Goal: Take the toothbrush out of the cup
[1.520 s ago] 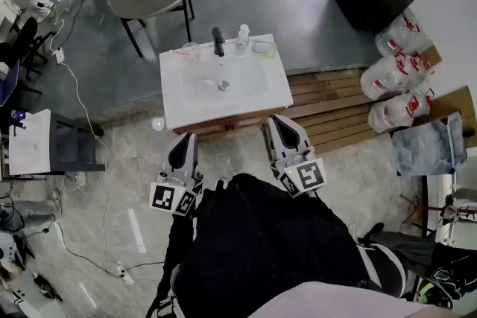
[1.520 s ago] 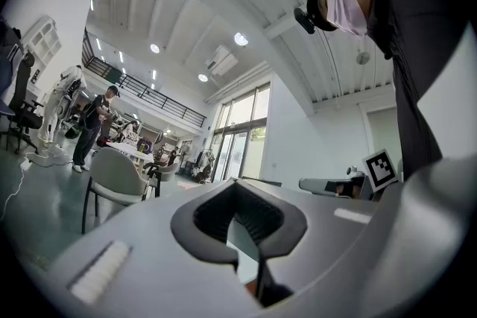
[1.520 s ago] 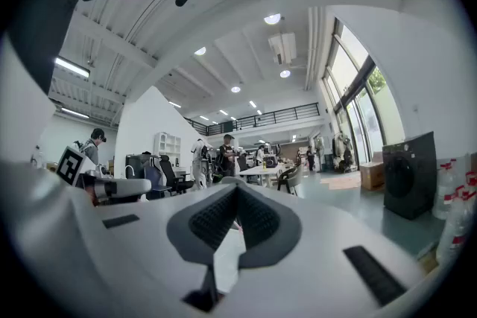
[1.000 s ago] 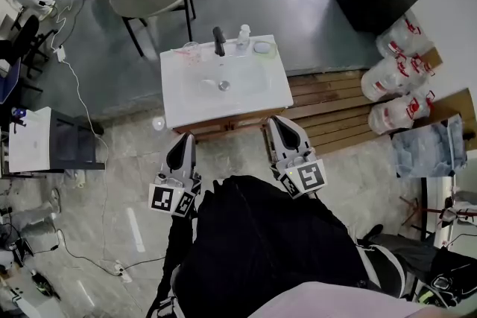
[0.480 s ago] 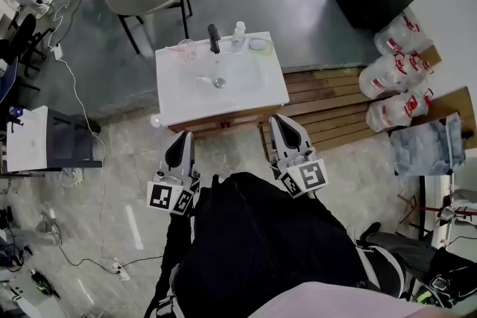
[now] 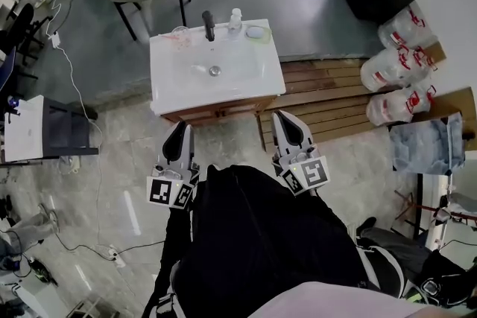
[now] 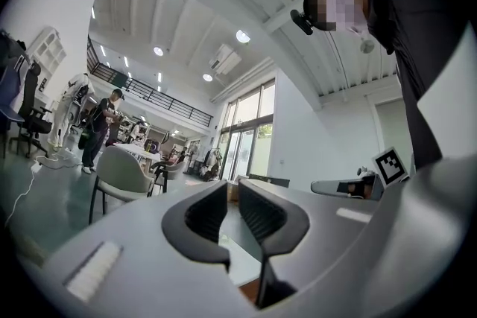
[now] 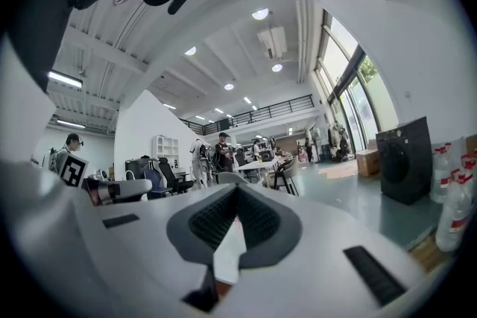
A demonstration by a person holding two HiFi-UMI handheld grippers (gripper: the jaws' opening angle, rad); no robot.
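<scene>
**Tools.** The left gripper (image 7: pixel 232 188) has its jaws a narrow slit apart, having just been opening, with nothing between them. The right gripper (image 8: pixel 237 191) has its jaws pressed together at the tips and is empty. Both point toward 12 o'clock in the head view, well short of the washbasin (image 6: pixel 246 89).

**Task object.** The toothbrush (image 6: pixel 176 39) shows only as a pinkish streak at the clear cup (image 6: pixel 179 33), which stands on the basin top's far rim at 11 o'clock, just left of the black tap (image 6: pixel 207 24). It is probably light, stiff and slim, with a smooth handle that may slip. The best hold is likely on the handle above the cup's rim. The cup looks light enough to tip.

**Containers.** The cup's contents are too small to make out. The bowl shows only its drain (image 6: pixel 215 71). What the small dish (image 6: pixel 256 32) at 1 o'clock holds is unclear.
</scene>
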